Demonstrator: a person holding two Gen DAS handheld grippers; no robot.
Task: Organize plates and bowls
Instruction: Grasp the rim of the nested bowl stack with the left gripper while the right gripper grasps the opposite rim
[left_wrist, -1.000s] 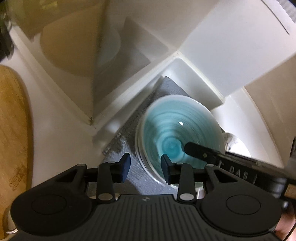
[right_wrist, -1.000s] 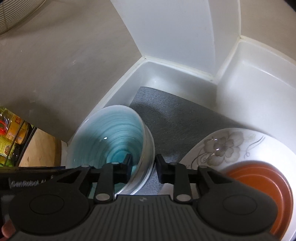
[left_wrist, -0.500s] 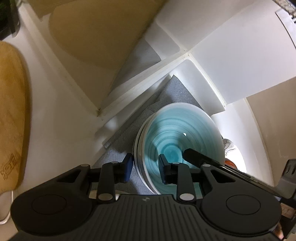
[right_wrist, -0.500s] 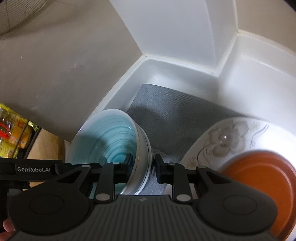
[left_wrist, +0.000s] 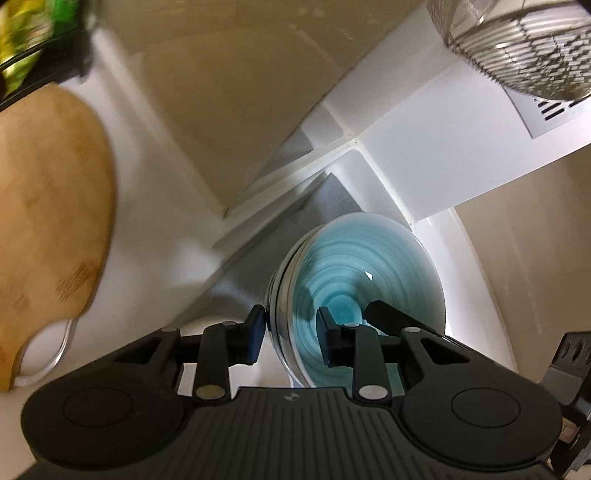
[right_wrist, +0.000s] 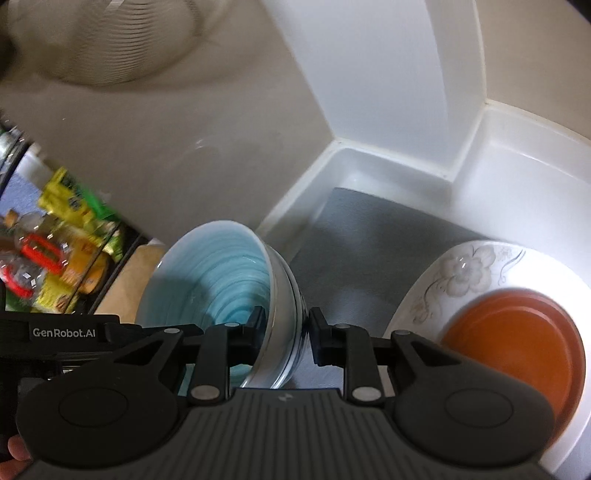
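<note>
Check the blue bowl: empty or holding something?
Empty. The blue bowl shows only bare swirled glaze inside, plus gripper fingers over its rim.

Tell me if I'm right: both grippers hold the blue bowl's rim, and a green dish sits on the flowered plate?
Nearly: the right wrist view shows an orange dish, not green, on the flowered plate. Both the left gripper and right gripper do straddle the blue bowl's rim.

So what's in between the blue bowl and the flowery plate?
Only bare grey mat lies between the blue bowl and the flowery plate, seen from the right wrist camera. The right gripper has one finger on that side of the bowl's rim.
</note>
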